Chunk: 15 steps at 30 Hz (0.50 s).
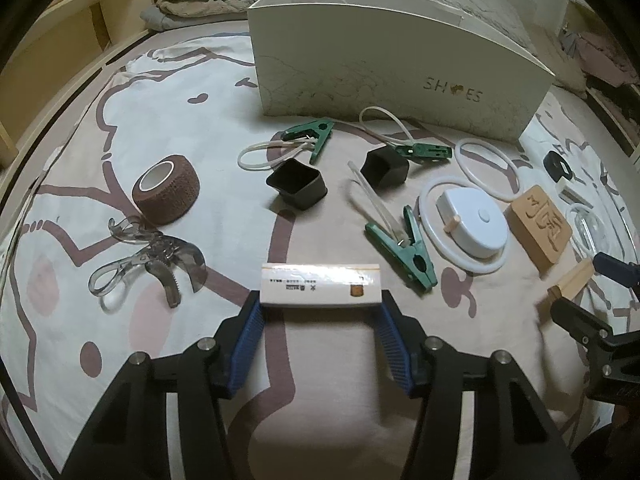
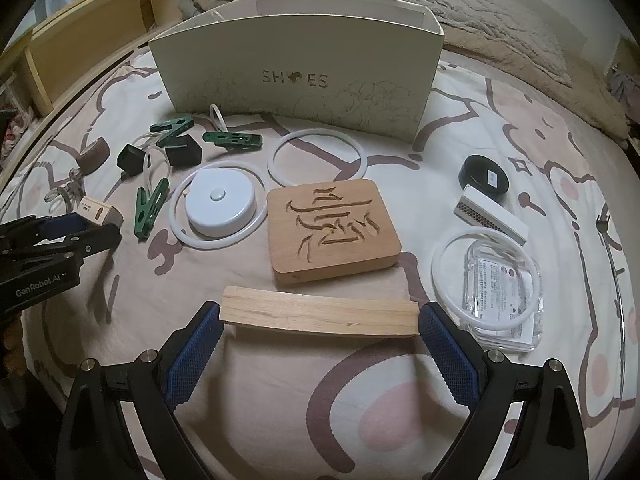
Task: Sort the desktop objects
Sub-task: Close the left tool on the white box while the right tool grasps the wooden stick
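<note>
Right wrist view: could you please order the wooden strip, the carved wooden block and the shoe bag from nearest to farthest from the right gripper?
1. Wooden strip: between the right gripper's pads.
2. Carved wooden block: just beyond the strip, centre.
3. Shoe bag: standing at the back, farthest.

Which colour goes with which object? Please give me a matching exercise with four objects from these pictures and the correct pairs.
Objects:
1. clothes peg
2. bandage roll
3. tape measure
4. carved block

Colours:
A. white
B. light wood
C. green
D. brown

Pairs: 1-C, 2-D, 3-A, 4-B
</note>
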Available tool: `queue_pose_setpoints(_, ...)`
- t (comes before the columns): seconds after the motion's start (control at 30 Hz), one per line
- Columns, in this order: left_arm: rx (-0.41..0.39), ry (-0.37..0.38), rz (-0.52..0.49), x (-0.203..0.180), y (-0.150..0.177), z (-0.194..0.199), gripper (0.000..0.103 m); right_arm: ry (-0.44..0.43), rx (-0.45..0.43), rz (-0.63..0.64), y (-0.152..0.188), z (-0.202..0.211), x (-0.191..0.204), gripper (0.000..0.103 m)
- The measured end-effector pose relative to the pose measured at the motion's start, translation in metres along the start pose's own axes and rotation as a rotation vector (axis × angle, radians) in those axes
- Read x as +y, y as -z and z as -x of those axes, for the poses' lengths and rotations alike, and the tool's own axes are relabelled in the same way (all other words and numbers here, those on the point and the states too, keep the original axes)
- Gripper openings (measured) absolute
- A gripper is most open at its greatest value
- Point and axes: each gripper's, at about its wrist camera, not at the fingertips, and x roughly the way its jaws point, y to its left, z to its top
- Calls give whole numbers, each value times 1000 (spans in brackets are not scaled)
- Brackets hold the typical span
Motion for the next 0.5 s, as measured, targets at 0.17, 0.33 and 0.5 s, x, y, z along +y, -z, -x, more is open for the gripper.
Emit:
queue_pose_setpoints(0.17, -7, 2, -8, -2, 1, 3, 56, -4, -19, -9, -1, 4, -1, 98)
queue_pose_setpoints(0.33, -25, -5, -18, -4, 2, 7, 56, -4, -37, -15, -1, 7, -1, 98)
queue_pose_setpoints(0.5, -45, -9, -26, -4, 1, 13, 56, -10, -62, -27, -3, 12, -1, 98)
